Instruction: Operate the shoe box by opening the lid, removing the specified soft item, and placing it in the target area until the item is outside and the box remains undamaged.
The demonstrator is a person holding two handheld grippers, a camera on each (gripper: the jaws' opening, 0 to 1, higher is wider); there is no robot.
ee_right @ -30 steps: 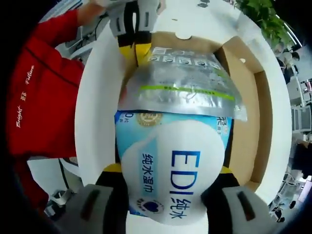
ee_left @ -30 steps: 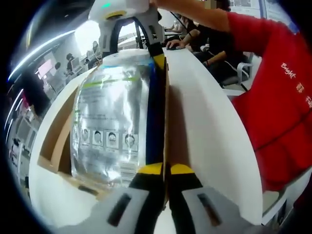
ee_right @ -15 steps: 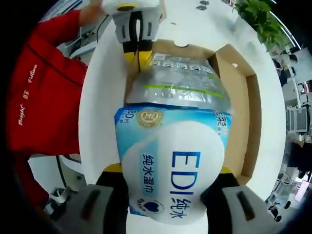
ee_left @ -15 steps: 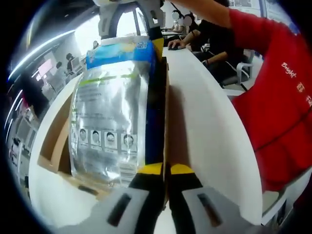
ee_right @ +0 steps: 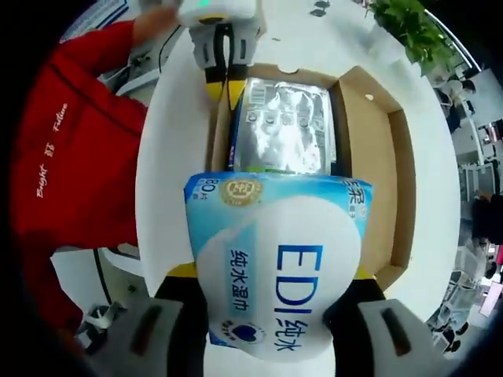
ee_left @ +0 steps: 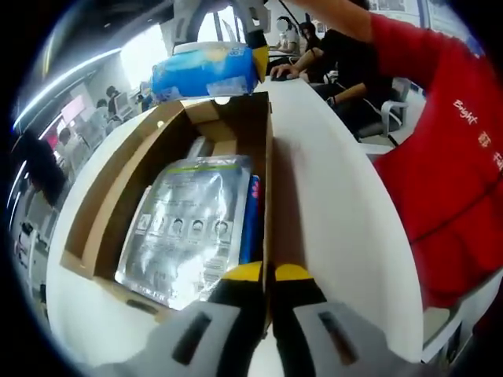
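Observation:
An open cardboard shoe box (ee_left: 118,188) lies on a white table (ee_left: 338,228). My left gripper (ee_left: 267,273) is shut on the box's right wall, the thin cardboard edge pinched between its yellow tips. A silver foil pouch (ee_left: 192,236) lies flat inside the box. Above the box's far end hangs a soft blue-and-white wet-wipe pack (ee_left: 204,71), held by my right gripper (ee_left: 255,55). In the right gripper view the pack (ee_right: 275,267) sits between the two jaws of my right gripper (ee_right: 271,271), well above the box (ee_right: 385,157) and the pouch (ee_right: 287,126). My left gripper (ee_right: 222,82) holds the box wall there.
A red sleeve (ee_left: 440,133) reaches in along the table's right side. People sit at the table's far end (ee_left: 314,63). A green plant (ee_right: 409,23) stands beyond the table. White tabletop (ee_right: 173,157) runs along both sides of the box.
The right gripper has lifted the wipe pack up out of the box. The silver pouch, which rose with it, has fallen back flat inside. The left gripper stayed on the wall.

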